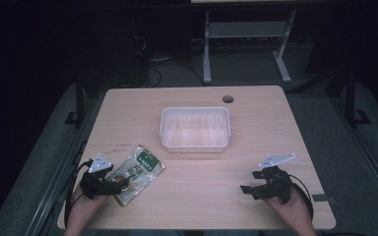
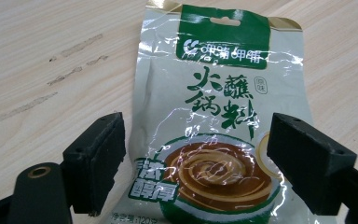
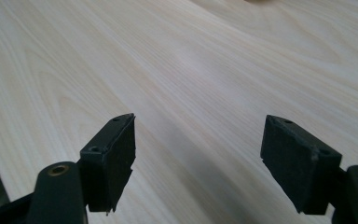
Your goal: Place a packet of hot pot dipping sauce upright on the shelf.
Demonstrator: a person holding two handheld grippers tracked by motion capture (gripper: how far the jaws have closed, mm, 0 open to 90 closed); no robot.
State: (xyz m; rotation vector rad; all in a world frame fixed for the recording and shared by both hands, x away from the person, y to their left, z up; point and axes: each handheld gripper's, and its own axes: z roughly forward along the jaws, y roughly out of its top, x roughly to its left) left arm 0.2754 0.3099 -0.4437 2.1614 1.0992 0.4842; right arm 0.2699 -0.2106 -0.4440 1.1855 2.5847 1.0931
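Jaws of the left gripper [image 2: 198,154] stand apart, straddling the glossy green-and-silver sauce pouch [image 2: 219,116] lying flat on the pale wooden table [image 2: 51,56]. Right gripper [image 3: 198,154] jaws gape too, over bare wood.

Left gripper [image 1: 109,183]: black body, grey three-cornered plate on top, black cable looping from the rear. Left gripper view: two blocky matte-black jaw pads with small recessed screw holes on their top faces; a brass-coloured insert is set in the left jaw arm. Right gripper [image 1: 248,190]: same black build, grey three-cornered plate, black cable curving behind. Right gripper view: matching black pads, worn lower edge on the left one, brass-coloured inserts in both arms. Hands are bare; no sleeves in view
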